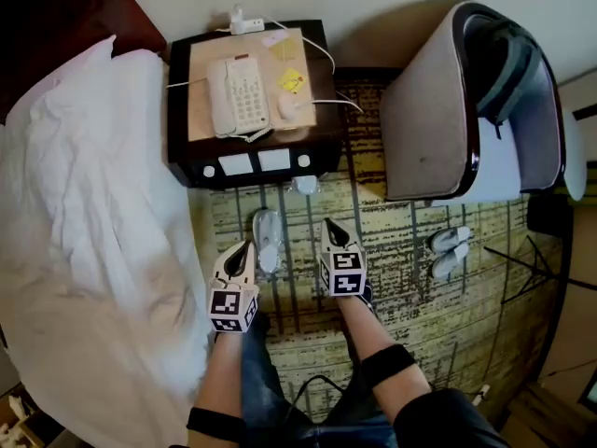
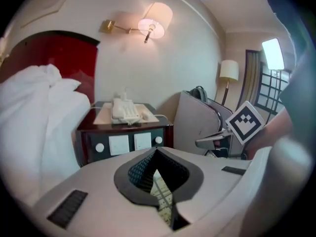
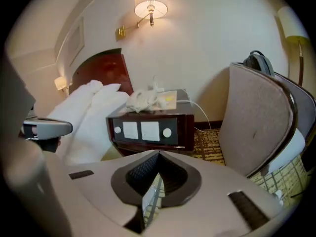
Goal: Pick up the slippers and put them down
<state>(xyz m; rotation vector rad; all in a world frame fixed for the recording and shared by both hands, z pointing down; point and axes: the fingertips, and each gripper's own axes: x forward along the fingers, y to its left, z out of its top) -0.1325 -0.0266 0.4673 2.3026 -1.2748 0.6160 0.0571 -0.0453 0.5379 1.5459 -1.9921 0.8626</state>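
Note:
One white slipper (image 1: 268, 239) lies on the patterned carpet, toe toward the nightstand, between my two grippers and below them. A second white object (image 1: 306, 185), perhaps the other slipper, sits at the nightstand's foot. My left gripper (image 1: 244, 247) hangs just left of the slipper, jaws shut and empty. My right gripper (image 1: 329, 223) hangs just right of it, also shut with nothing held. In the left gripper view the left gripper (image 2: 157, 180) shows closed jaws with only carpet behind them. The right gripper (image 3: 153, 181) looks the same in its own view. Neither gripper view shows a slipper.
A dark nightstand (image 1: 312, 152) carries a white phone (image 1: 237, 95) and cables. The bed with its white duvet (image 1: 84, 213) fills the left. An upholstered chair (image 1: 438, 110) stands at the right, with a pair of light shoes (image 1: 448, 250) in front of it. A person's legs are below.

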